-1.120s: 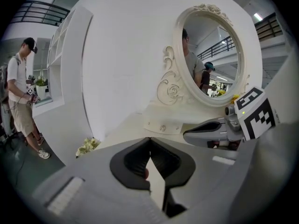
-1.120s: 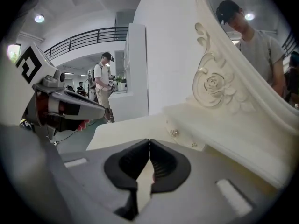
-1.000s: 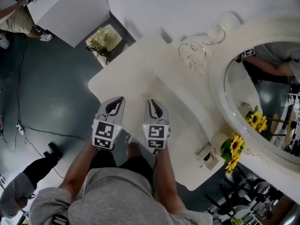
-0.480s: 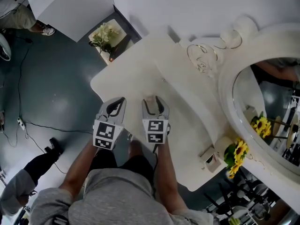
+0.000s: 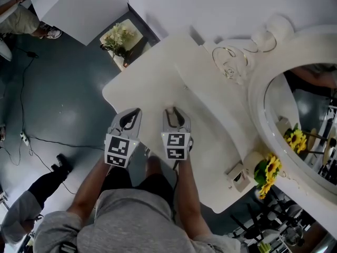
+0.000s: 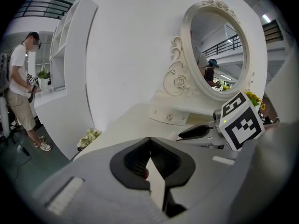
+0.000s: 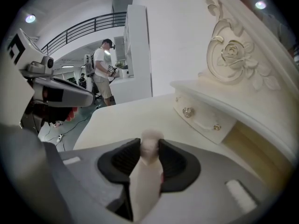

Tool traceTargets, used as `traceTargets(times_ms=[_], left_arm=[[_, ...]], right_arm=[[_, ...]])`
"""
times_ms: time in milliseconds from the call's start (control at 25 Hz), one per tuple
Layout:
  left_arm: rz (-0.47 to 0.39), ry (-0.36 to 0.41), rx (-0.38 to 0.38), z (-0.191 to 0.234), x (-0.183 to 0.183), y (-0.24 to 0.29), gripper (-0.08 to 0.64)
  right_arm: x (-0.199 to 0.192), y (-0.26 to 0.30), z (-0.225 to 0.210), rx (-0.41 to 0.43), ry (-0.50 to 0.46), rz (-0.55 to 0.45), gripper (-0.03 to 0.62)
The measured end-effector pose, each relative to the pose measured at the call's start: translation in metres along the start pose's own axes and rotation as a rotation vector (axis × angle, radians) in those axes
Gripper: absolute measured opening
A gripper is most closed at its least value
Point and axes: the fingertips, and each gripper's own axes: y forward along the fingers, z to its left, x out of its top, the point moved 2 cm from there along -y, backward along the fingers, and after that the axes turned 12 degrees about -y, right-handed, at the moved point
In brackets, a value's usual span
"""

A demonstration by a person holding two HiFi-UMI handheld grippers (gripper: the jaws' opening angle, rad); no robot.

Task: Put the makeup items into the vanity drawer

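Pale vanity tabletop, broad and bare from near edge to mirror base, with plenty of free surface ahead of both tools. Rounded left corner, dropping off to dark floor strewn with loose cables. Far side closed off by white wall and, to the right, by one oval mirror in a carved frame. Beneath that frame, one small drawer front, shut, with two knobs, well ahead of the jaws across open tabletop.

Two tools side by side at the near edge, close together but not touching. Right gripper: jaws just drawn closer, now clamped on one pale makeup tube, with rounded cap poking out past the pads, over the front part of the tabletop. Left gripper: pinched closed, tips meeting, nothing between them.

Right end of the top more crowded: one bunch of sunflowers and one small white box-like piece just beside it, both near the edge. Off the table by the far left corner, one potted plant on a low stand. One person standing well back in the room beside tall white shelving.
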Motion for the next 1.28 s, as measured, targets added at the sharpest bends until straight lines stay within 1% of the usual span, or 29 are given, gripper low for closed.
traceTargets(times_ms=[160,320,480,640,800,920,1120,1280], left_arm=[[-0.017,0.017,-0.015,-0.005,0.008,-0.004,0.011],[-0.046,0.042,-0.044,-0.019,0.021,-0.008,0.011],[-0.082,0.085,-0.099,-0.043,0.039,-0.011,0.011],[-0.106,0.118,-0.151,-0.077,0.051,-0.023,0.011],[-0.140,0.181,-0.246,-0.117,0.071,-0.024,0.011],[-0.155,0.219,-0.319,-0.147,0.080,-0.025,0.011],[-0.158,0.270,-0.434,-0.200,0.083,-0.026,0.011],[-0.142,0.324,-0.531,-0.243,0.077,-0.025,0.011]], right_arm=[[0.006,-0.012,-0.004,-0.026,0.005,-0.024,0.126],[0.013,-0.036,-0.012,-0.070,0.016,-0.056,0.126],[0.022,-0.068,-0.026,-0.139,0.034,-0.100,0.124],[0.021,-0.110,-0.035,-0.195,0.050,-0.126,0.124],[0.017,-0.152,-0.054,-0.305,0.092,-0.152,0.124],[0.009,-0.184,-0.065,-0.391,0.128,-0.169,0.124],[-0.012,-0.236,-0.083,-0.527,0.184,-0.178,0.124],[-0.032,-0.273,-0.094,-0.632,0.232,-0.179,0.124]])
